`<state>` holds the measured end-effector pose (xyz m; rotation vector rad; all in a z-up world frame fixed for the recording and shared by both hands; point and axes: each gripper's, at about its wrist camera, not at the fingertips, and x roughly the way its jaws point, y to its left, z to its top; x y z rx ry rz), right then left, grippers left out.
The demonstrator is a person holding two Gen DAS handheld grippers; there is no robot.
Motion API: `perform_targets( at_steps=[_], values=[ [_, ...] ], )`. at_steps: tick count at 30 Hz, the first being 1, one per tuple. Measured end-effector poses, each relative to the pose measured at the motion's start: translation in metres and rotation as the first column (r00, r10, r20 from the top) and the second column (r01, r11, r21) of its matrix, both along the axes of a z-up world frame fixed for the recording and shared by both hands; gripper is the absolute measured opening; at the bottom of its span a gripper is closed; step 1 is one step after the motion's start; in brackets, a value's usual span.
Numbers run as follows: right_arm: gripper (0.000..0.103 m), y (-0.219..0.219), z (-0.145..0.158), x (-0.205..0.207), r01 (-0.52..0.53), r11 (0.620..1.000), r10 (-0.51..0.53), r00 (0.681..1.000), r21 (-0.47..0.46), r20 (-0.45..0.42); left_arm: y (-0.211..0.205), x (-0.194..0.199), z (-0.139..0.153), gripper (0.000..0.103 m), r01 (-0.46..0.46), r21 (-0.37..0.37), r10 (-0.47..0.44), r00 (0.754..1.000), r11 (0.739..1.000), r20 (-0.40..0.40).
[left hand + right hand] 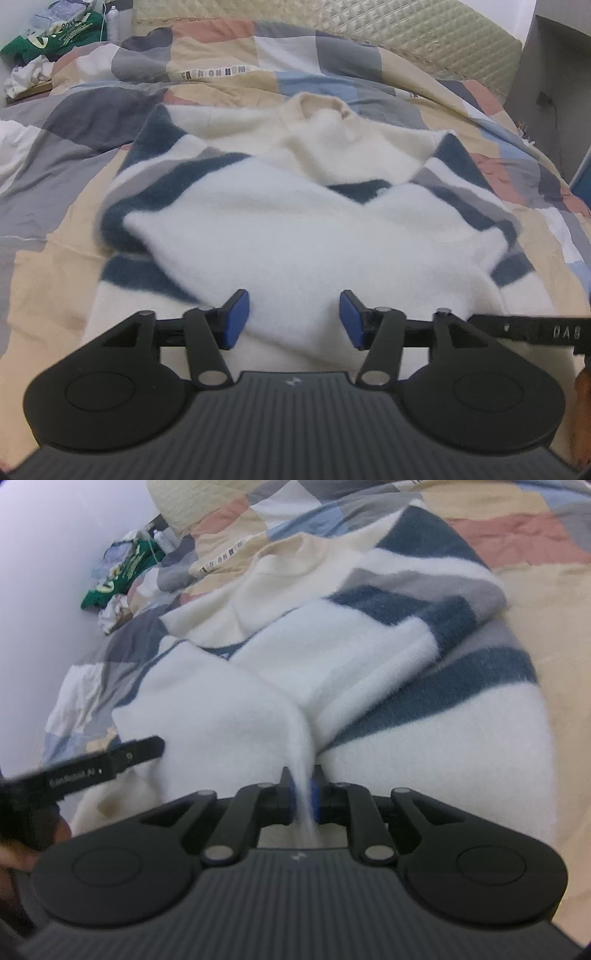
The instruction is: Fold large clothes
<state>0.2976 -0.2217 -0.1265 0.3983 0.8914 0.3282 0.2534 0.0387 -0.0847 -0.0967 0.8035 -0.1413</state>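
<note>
While right claw pinches sweater | left claw apart (green bag beyond)

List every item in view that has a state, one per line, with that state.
Sweater: spread on the bed, sleeves folded in across the front.
Left tool: open, over the sweater's near edge, gripping nothing.
Right tool: shut on a pinched fold of sweater.
Quilt: rumpled under the sweater.
</note>
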Motion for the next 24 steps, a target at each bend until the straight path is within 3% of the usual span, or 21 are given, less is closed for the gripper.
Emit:
perform_targets(
  at_steps=[2, 5, 6, 11, 12, 15, 17, 21, 24],
  values=[
    [0.025, -0.006, 0.005, -0.007, 0.022, 1.000, -0.022, 1.000, 0.017, -0.009, 0.005, -0.013, 0.007, 0.063, -0.014, -0.003, 0.014, 1.000, 1.000, 0.001],
    [0.052, -0.015, 0.014, -0.023, 0.054, 0.998, -0.054, 0.999, 0.039, 0.005, 0.022, -0.035, 0.021, 0.063, -0.054, -0.018, 0.054, 0.998, 0.998, 0.010],
    [0.057, -0.018, 0.017, -0.027, 0.061, 0.997, -0.062, 0.998, 0.046, 0.013, 0.030, -0.043, 0.027, 0.063, -0.075, -0.028, 0.076, 0.997, 0.997, 0.014],
    [0.057, -0.049, 0.033, -0.052, 0.166, 0.982, -0.171, 0.984, 0.088, 0.042, 0.074, -0.077, 0.043, 0.064, -0.218, -0.069, 0.216, 0.976, 0.973, -0.036],
    [0.062, -0.055, 0.035, -0.057, 0.186, 0.979, -0.191, 0.980, 0.082, 0.052, 0.087, -0.083, 0.043, 0.064, -0.253, -0.073, 0.250, 0.967, 0.965, -0.055],
    [0.076, -0.070, 0.039, -0.073, 0.267, 0.964, -0.268, 0.960, 0.025, 0.080, 0.126, -0.093, 0.034, 0.064, -0.377, -0.149, 0.357, 0.923, 0.914, -0.145],
    [0.076, -0.079, 0.037, -0.079, 0.310, 0.951, -0.310, 0.948, 0.010, 0.067, 0.142, -0.092, 0.027, 0.064, -0.435, -0.179, 0.402, 0.895, 0.883, -0.193],
    [0.075, -0.094, 0.018, -0.079, 0.394, 0.919, -0.395, 0.918, -0.023, -0.043, 0.153, -0.084, 0.011, 0.064, -0.490, -0.181, 0.437, 0.859, 0.852, -0.267],
    [0.076, -0.111, -0.005, -0.075, 0.447, 0.894, -0.434, 0.885, 0.042, -0.169, 0.152, -0.078, -0.007, 0.065, -0.516, -0.187, 0.436, 0.831, 0.836, -0.345]
  ],
)
